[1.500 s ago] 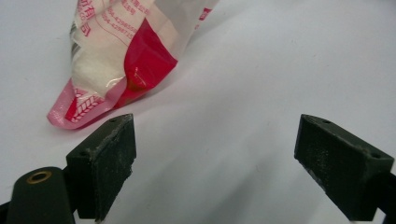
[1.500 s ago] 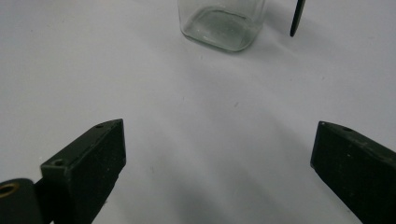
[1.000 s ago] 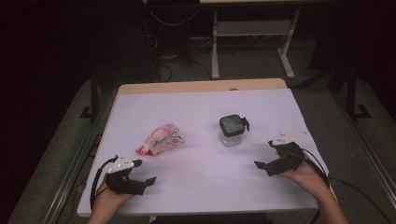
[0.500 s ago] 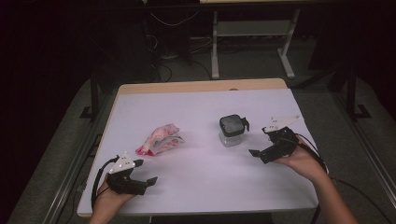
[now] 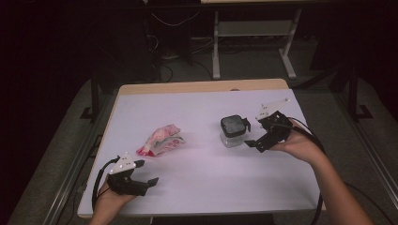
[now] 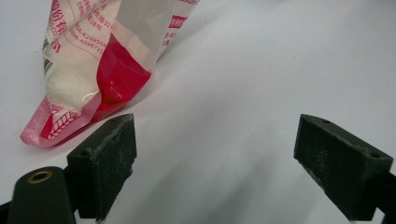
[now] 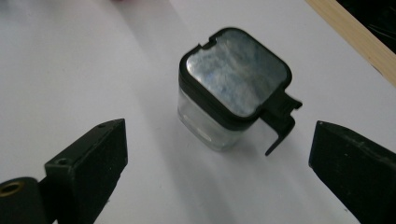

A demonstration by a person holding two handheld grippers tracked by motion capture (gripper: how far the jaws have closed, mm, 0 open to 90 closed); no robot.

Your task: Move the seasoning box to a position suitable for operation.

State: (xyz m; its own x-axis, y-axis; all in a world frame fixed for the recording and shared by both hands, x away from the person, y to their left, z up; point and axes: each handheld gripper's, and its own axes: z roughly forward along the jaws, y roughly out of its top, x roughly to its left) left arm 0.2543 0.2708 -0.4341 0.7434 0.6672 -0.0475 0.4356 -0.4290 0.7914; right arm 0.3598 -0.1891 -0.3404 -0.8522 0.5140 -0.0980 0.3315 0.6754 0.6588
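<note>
A small clear jar with a square black lid and a side clasp stands upright right of the table's middle. My right gripper hovers just right of it, open, with the jar ahead of the two jaws and not between them. A red-and-white plastic bag of white grains lies left of centre. My left gripper rests near the front left edge, open and empty, with the bag's sealed end just beyond its left jaw.
The white table top has a bare wooden strip along its far edge. A metal stand and cables sit on the dark floor behind the table. Cables trail from both grippers toward the front edge.
My right gripper has moved forward and left toward the jar, from the front right of the table to right beside it. The left gripper, bag and jar have stayed put.
</note>
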